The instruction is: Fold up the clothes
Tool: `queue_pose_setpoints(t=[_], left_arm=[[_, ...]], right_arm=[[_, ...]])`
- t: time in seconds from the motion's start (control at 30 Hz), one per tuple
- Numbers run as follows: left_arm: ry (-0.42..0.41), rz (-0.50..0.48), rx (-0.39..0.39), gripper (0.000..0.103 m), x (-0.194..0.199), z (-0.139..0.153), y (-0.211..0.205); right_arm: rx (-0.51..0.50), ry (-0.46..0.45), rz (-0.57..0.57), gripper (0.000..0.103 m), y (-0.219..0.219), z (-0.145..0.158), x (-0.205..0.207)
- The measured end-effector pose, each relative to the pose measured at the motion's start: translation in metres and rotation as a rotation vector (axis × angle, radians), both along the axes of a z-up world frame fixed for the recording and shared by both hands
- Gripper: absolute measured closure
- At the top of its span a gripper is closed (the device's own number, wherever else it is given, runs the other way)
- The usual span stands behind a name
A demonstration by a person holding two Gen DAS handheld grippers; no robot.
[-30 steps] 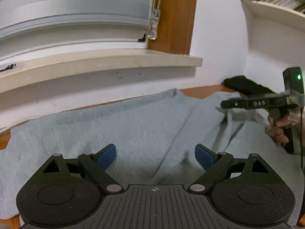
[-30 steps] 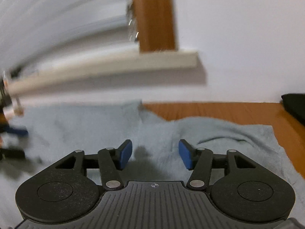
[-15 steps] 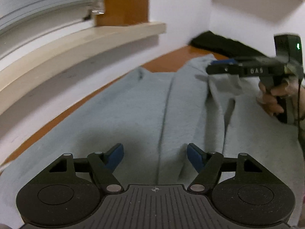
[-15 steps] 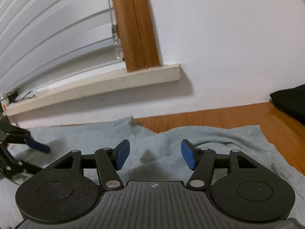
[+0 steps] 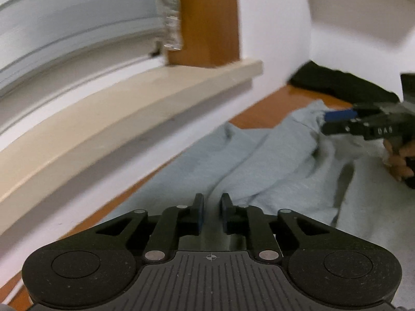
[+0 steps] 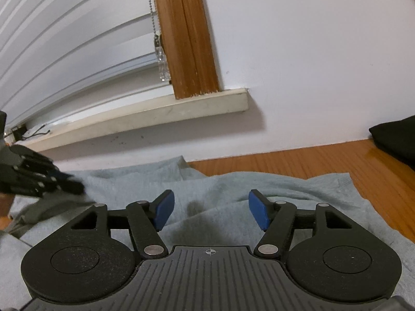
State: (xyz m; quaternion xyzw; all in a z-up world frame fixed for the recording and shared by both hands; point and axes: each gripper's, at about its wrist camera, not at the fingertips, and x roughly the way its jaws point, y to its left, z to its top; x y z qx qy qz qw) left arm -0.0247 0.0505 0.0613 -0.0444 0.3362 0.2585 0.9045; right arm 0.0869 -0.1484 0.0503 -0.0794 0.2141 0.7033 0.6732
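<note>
Left wrist view: my left gripper (image 5: 212, 208), jaws closing, pads close together with a narrow gap; a ridge of the grey garment (image 5: 272, 165) runs up to that gap, but I cannot tell whether cloth is pinched between the pads.

Grey garment: light grey-blue knit, lying rumpled on the wooden tabletop (image 5: 262, 115), reaching almost to the tabletop's far edge along the white wall (image 5: 272, 26). Several long folds run across it.

Right gripper (image 5: 339, 116), seen from the left wrist view near the right edge of the frame: blue pad forward, my hand (image 5: 398, 163) wrapped on its grip, poised above the garment.

Right wrist view: my right gripper (image 6: 211, 211), jaws standing wide apart, nothing between the blue pads; the garment (image 6: 233, 189) lies spread below and ahead of them. My left gripper (image 6: 46, 181) shows blurred at the left edge, low over the cloth.

Bare tabletop (image 6: 311, 160): orange-brown wood, visible beyond the garment and at its right side.

Black fabric item (image 6: 394, 140): at the tabletop's far right corner, apart from the garment.

Window sill (image 6: 155, 114): cream, above the far edge. White blinds (image 6: 64, 51) with a bead cord (image 6: 155, 13), beside a wooden frame post (image 6: 186, 39).
</note>
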Motion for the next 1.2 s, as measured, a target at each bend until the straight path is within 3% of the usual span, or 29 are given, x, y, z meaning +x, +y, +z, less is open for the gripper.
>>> queue_pose_setpoints(t=[0.13,0.23,0.37,0.6,0.73,0.87,1.2], left_arm=[[-0.009,0.107,0.019,0.074,-0.043,0.003,0.013],[-0.05,0.171,0.004,0.06,-0.08,0.004,0.021],[-0.065,0.234,-0.015,0.052,-0.127,-0.004,0.023],[-0.103,0.321,-0.056,0.039,-0.178,-0.016,0.024],[-0.123,0.337,-0.057,0.038,-0.2,-0.015,0.022],[-0.141,0.356,-0.063,0.037,-0.217,-0.016,0.023],[-0.157,0.377,-0.075,0.034,-0.238,-0.021,0.028]], right_arm=[[-0.01,-0.01,0.005,0.04,0.001,0.0,-0.001],[-0.013,-0.026,0.004,0.039,0.0,0.0,-0.003],[-0.023,-0.118,0.048,0.04,0.008,0.005,-0.026],[-0.044,-0.206,0.35,0.04,0.045,0.016,-0.135],[-0.056,-0.301,0.544,0.039,0.064,0.013,-0.215],[-0.061,-0.354,0.651,0.039,0.078,0.013,-0.263],[-0.152,-0.371,0.819,0.04,0.079,-0.001,-0.31]])
